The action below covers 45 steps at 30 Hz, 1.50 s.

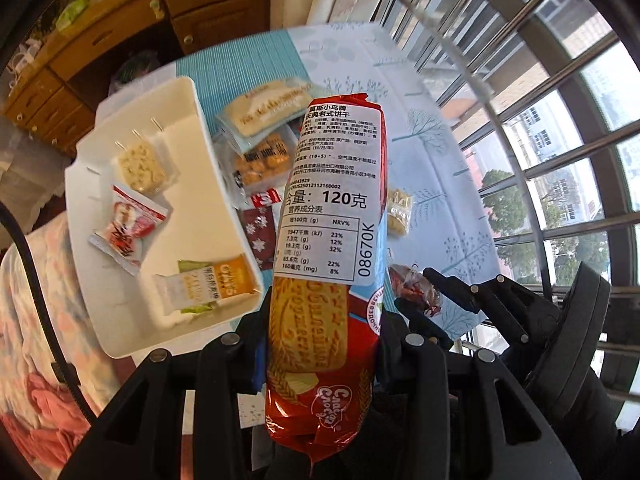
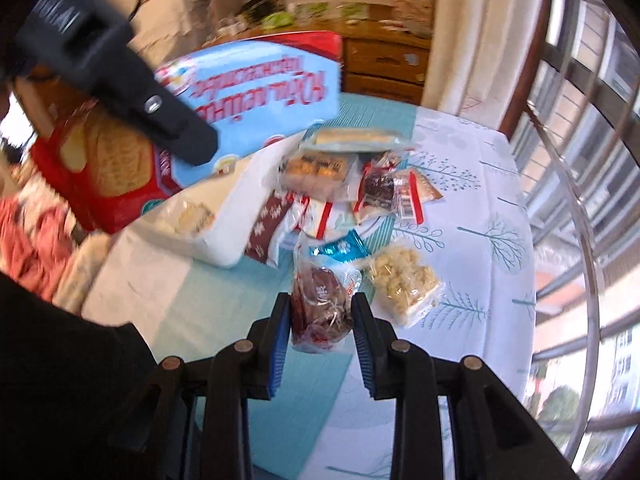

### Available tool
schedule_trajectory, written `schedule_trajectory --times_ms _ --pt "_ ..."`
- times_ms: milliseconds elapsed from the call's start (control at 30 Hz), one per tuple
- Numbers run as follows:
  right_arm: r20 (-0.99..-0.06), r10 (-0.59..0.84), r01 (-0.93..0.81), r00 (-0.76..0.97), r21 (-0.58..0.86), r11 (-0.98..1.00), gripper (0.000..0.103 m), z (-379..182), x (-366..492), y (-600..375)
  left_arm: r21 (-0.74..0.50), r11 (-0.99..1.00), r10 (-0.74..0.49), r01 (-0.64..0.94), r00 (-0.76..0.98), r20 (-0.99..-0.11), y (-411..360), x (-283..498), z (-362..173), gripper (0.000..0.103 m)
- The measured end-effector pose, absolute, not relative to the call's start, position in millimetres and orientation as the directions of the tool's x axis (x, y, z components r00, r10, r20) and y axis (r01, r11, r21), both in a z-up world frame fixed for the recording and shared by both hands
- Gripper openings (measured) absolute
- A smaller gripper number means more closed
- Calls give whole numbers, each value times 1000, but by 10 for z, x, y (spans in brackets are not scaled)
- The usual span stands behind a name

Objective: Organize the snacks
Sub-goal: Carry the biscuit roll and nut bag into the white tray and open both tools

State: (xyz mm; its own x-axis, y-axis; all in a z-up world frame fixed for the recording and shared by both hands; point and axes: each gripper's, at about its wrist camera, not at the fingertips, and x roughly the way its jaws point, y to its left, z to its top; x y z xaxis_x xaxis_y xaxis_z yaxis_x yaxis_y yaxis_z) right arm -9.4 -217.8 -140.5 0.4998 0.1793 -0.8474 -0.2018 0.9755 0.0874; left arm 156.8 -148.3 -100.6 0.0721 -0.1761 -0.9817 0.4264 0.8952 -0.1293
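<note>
Two grippers each hold a snack above a table spread with packets.

The table (image 2: 472, 208) wears a white cloth printed with teal trees, with a teal striped mat toward its far side; wooden drawers (image 1: 208, 4) stand beyond it and barred windows (image 1: 568, 152) run along the right. The left gripper (image 1: 320, 344) clamps a long red biscuit pack (image 1: 332, 240), lifted beside the white tray (image 1: 100, 148) that holds four small packets. The right gripper (image 2: 320, 320), fingers narrowly parted, pinches a clear packet of dark snack (image 2: 320, 300) just above the cloth, near a puffed-rice packet (image 2: 404, 284) and the loose pile (image 2: 340, 184).
</note>
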Motion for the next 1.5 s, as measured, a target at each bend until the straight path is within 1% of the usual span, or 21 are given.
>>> schedule_trajectory --times_ms 267,500,800,1000,1233,1300,1333,1367,1400,1433,1467,1500 --pt "-783 206 -57 587 214 975 30 -1030 -27 -1876 -184 855 -291 484 157 -944 -935 1498 -723 38" --pt "-750 200 3 630 260 966 30 -869 86 -1496 -207 834 -362 512 223 -905 -396 1500 -637 38" --pt "-731 196 52 654 302 952 31 -866 239 -993 -210 832 -386 514 265 -884 305 1559 -894 38" --pt "-749 190 77 635 306 949 31 -951 376 -716 -233 841 -402 488 274 -874 677 1640 -1126 38" --pt "-773 175 112 610 302 947 31 -957 502 -608 -246 850 -402 466 272 -874 818 1733 -1272 38" --pt "-774 174 120 609 307 944 33 -942 508 -621 -247 856 -405 453 292 -867 832 1751 -1251 43" --pt "-774 174 127 609 312 942 33 -940 514 -631 -262 852 -424 453 304 -854 849 1764 -1226 51" --pt "-776 179 139 605 325 935 36 -943 518 -654 -271 849 -436 453 311 -845 847 1768 -1204 61" --pt "-776 185 148 603 336 930 39 -947 520 -674 -277 850 -444 448 327 -834 863 1771 -1172 64" --pt "-774 187 159 604 347 924 45 -943 514 -698 -280 851 -449 443 339 -827 872 1776 -1146 67" --pt "-773 186 165 606 351 922 50 -940 509 -710 -286 851 -456 441 348 -819 877 1779 -1117 67" --pt "-772 185 171 608 355 919 51 -933 500 -725 -289 850 -460 440 353 -815 884 1779 -1095 67"
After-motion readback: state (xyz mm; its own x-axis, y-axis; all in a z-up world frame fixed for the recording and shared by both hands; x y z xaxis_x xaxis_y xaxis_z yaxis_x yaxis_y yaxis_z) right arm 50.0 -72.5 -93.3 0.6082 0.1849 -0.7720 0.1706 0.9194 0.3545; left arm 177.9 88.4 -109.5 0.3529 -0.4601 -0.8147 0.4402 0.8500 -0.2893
